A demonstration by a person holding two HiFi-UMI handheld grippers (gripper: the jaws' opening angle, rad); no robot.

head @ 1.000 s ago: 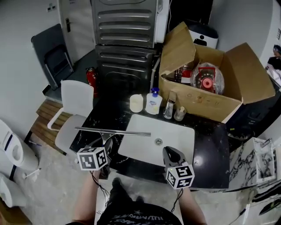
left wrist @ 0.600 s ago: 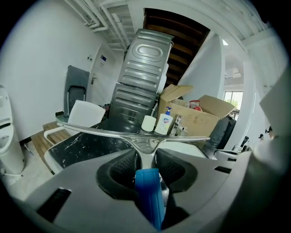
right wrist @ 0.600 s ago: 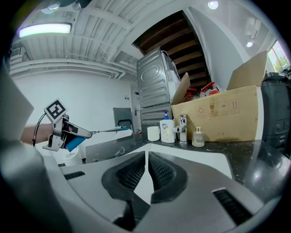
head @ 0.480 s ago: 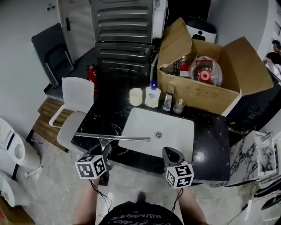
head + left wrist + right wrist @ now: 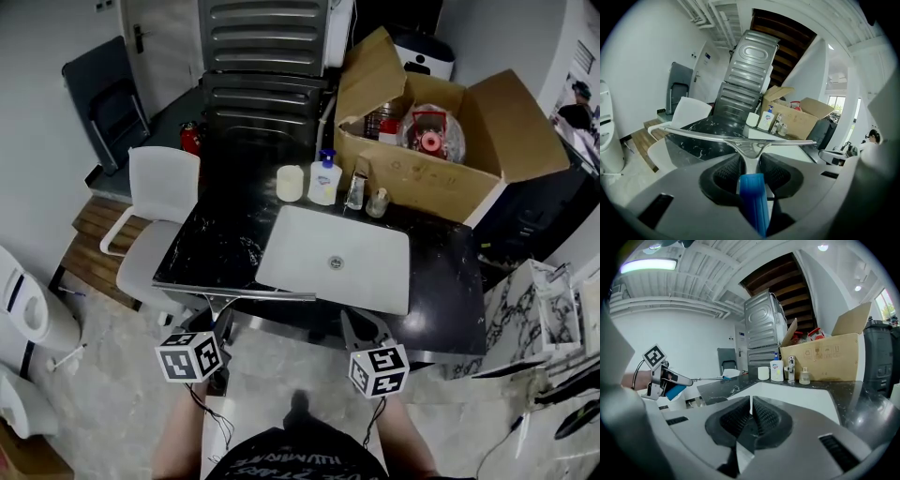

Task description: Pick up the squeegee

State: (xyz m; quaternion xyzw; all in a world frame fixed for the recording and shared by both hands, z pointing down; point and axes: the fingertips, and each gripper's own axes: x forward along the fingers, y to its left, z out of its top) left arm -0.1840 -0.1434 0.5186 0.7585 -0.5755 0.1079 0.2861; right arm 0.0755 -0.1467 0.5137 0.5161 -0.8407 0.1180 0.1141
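The squeegee [image 5: 239, 292] has a long metal blade, a metal neck and a blue handle [image 5: 752, 197]. My left gripper [image 5: 223, 323] is shut on the neck [image 5: 750, 149], and the blade lies crosswise just off the black counter's front left edge. In the left gripper view the blade [image 5: 717, 137] spans the picture ahead of the jaws. My right gripper [image 5: 361, 323] hangs in front of the counter, right of the left one, shut with nothing in it [image 5: 751, 408]. The right gripper view shows the left gripper [image 5: 661, 376] with the blue handle at far left.
The black marble counter [image 5: 216, 239] carries a white sink [image 5: 375, 281], a white cup [image 5: 291, 183], a soap bottle [image 5: 325, 180] and a tap [image 5: 356, 190]. An open cardboard box [image 5: 441, 183] stands at the back right, a white chair [image 5: 159, 197] at the left, and metal appliances [image 5: 267, 56] behind.
Both grippers have drawn back from the counter toward the person. The squeegee came along in the left gripper, from above the counter's left part to its front edge.
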